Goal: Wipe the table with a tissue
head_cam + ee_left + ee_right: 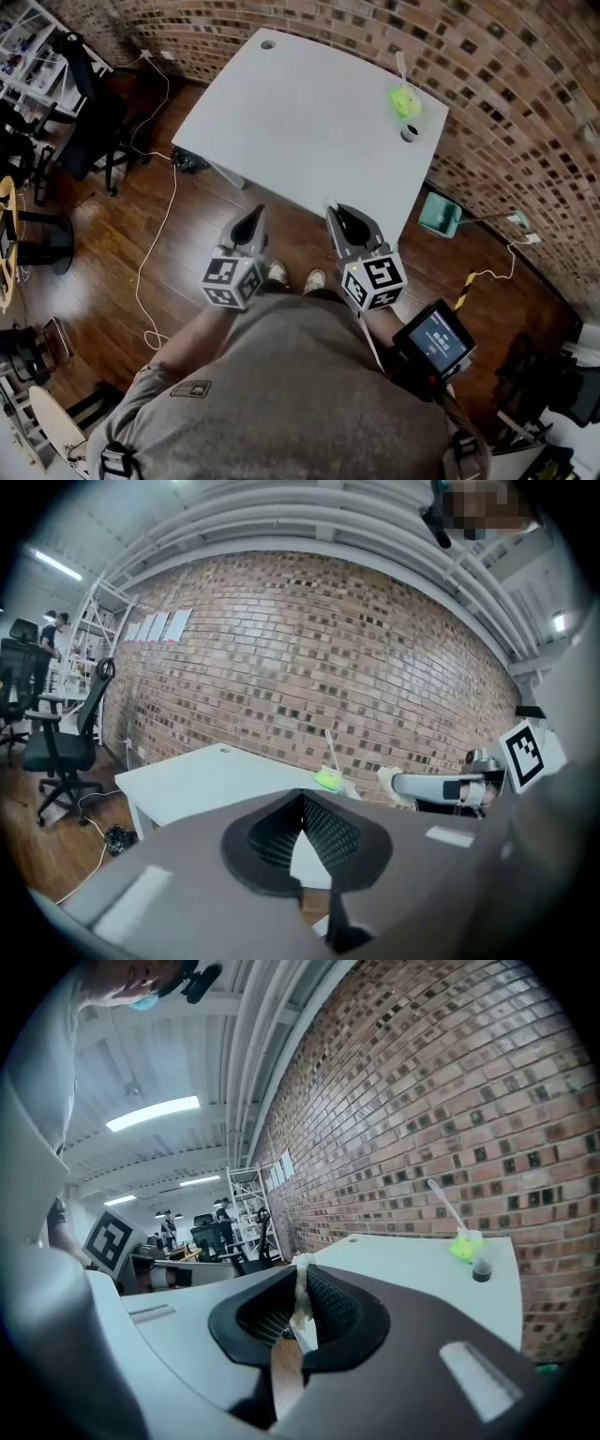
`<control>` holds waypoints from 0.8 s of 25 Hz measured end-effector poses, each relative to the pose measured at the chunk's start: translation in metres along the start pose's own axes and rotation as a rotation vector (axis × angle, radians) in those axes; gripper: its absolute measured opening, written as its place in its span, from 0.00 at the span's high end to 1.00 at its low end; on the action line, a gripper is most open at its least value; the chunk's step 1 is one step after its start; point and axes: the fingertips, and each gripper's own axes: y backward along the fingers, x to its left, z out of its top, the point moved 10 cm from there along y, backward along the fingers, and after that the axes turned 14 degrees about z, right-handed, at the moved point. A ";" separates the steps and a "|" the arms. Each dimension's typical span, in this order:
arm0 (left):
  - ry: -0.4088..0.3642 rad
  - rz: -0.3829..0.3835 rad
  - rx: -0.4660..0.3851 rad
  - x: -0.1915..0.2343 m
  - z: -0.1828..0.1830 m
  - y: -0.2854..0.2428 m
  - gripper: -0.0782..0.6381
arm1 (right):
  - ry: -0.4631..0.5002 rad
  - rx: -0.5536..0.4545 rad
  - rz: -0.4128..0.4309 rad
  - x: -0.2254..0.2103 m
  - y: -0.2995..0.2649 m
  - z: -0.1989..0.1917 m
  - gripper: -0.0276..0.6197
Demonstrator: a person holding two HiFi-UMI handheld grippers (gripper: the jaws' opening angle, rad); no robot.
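Note:
The white table point(300, 122) stands in front of me against a brick wall. At its far right corner lie a lime-green item point(405, 98) with a thin stick and a small dark cup point(411, 132). Both grippers hover side by side at the table's near edge, off its surface. My right gripper point(333, 210) is shut on a strip of white tissue point(300, 1302) that pokes up between its jaws. My left gripper point(258, 212) is shut with nothing in it. The left gripper view shows the table point(206, 775) and the green item point(327, 779) beyond the closed tips.
A black office chair point(84, 103) stands left of the table on the wooden floor, and a white cable point(155, 253) trails past it. A teal box point(439, 214) sits on the floor by the table's right side. The person's shoes point(295, 277) are just below the grippers.

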 end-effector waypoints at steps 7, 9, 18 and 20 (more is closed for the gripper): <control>-0.002 -0.033 -0.017 -0.003 0.009 -0.009 0.89 | 0.024 -0.012 -0.016 -0.001 0.000 0.009 0.89; -0.001 -0.040 -0.015 -0.002 0.008 -0.010 0.89 | 0.021 -0.010 -0.021 0.000 -0.001 0.008 0.89; 0.010 -0.052 -0.009 0.004 0.010 -0.015 0.89 | 0.028 -0.004 -0.022 0.001 -0.010 0.010 0.89; 0.012 -0.053 -0.006 0.005 0.009 -0.016 0.89 | 0.027 0.000 -0.022 0.001 -0.012 0.010 0.89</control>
